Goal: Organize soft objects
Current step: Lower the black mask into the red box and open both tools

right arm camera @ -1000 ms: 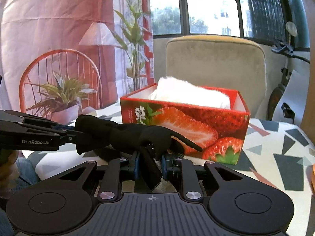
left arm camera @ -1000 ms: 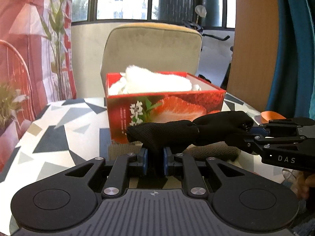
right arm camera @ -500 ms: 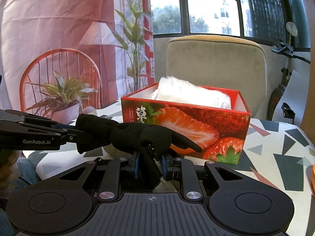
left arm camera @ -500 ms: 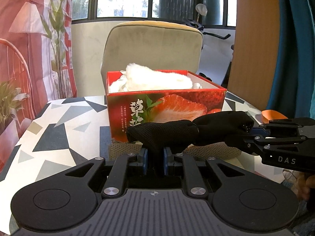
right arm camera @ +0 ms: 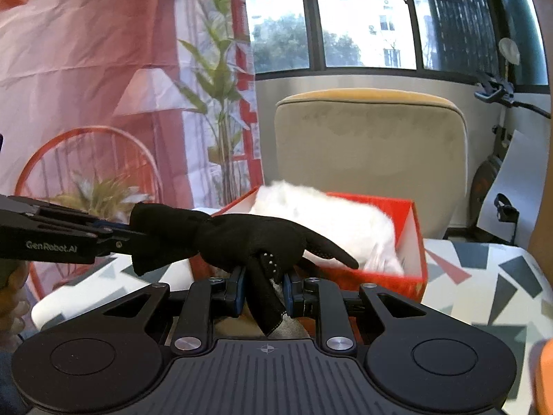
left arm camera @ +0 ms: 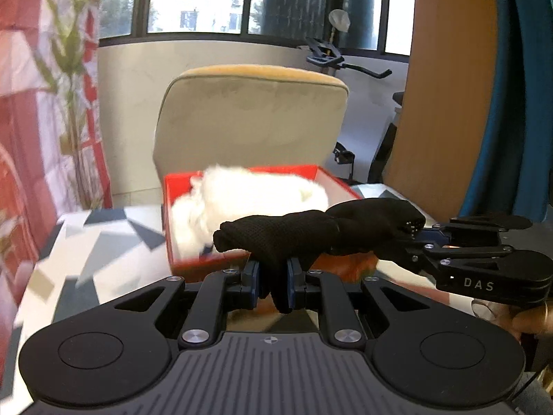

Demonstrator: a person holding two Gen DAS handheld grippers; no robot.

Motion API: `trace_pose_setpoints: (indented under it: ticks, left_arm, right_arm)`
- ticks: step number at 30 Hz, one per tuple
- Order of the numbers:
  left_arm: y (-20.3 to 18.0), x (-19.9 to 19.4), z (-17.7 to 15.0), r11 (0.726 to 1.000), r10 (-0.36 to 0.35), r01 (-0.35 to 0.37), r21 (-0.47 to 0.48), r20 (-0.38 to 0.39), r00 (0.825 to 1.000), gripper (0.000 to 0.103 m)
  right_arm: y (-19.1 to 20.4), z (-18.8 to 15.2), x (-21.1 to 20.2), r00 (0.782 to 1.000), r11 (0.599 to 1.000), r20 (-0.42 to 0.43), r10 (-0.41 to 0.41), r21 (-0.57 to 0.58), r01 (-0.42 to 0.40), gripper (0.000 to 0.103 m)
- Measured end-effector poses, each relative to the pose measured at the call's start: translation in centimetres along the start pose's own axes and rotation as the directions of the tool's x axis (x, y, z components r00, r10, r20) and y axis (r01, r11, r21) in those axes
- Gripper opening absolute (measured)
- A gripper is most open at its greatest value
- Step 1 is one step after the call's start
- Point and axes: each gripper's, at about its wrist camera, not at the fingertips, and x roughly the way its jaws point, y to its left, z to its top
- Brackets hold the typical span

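Note:
A black glove (left arm camera: 293, 231) hangs stretched between both grippers, above the near edge of the red strawberry box (left arm camera: 193, 266). My left gripper (left arm camera: 273, 276) is shut on its cuff end. The right gripper (left arm camera: 414, 237) reaches in from the right and pinches the other end. In the right wrist view, my right gripper (right arm camera: 264, 285) is shut on the glove (right arm camera: 242, 238) near its fingers, and the left gripper (right arm camera: 133, 233) holds it from the left. A white fluffy item (right arm camera: 328, 221) fills the red box (right arm camera: 413, 238).
The box stands on a table (left arm camera: 103, 242) patterned with grey triangles. A beige chair (left arm camera: 252, 117) stands behind it. A beige knitted cloth (right arm camera: 293, 326) lies under the right gripper. An orange object (right arm camera: 544, 373) sits at the table's right edge. A red wire chair (right arm camera: 86, 166) is at the left.
Both grippers have risen and moved toward the box with the glove between them. The box now appears lower, with its inside visible from above. Neither grip has changed.

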Motion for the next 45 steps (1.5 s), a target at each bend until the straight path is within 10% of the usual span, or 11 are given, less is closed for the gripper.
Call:
trace_pose_setpoints:
  ticks: [11,26,34,39,45]
  left_arm:
    - [3.6,8.2,4.2,0.998,0.031,-0.040,-0.058,-0.151,0.988,0.017]
    - [4.5,12.2,3.3,0.997,0.075,-0.079,-0.005,-0.273,0.959,0.023]
    - [3.9,11.7,3.0,0.981,0.181,-0.159,0.112,-0.225,0.957,0.064]
    - [3.9,9.1,3.1,0.984,0.169,-0.161,0.082,-0.115,0.979,0.083]
    - [4.4,5.6,2.4,0.988,0.148,-0.148,-0.048,-0.002,0.989,0.103]
  right_arm:
    - [-3.5,5.8,8.6,0.994,0.999,-0.109,-0.009,-0.053,0.003,0.020]
    - [-5.6,3.9,14.3,0.960,0.997,-0.281,-0.016,0.073,0.038,0.028]
    - [-6.0,4.0,13.2,0.965,0.990,-0.227,-0.135,0.019,0.143,0.034]
    - [-5.4,3.8,11.5,0.973,0.985,-0.151,-0.172,-0.004,0.174,0.053]
    - [-4.3,2.7,8.7,0.984,0.985,-0.052,-0.171,0.003,0.171,0.100]
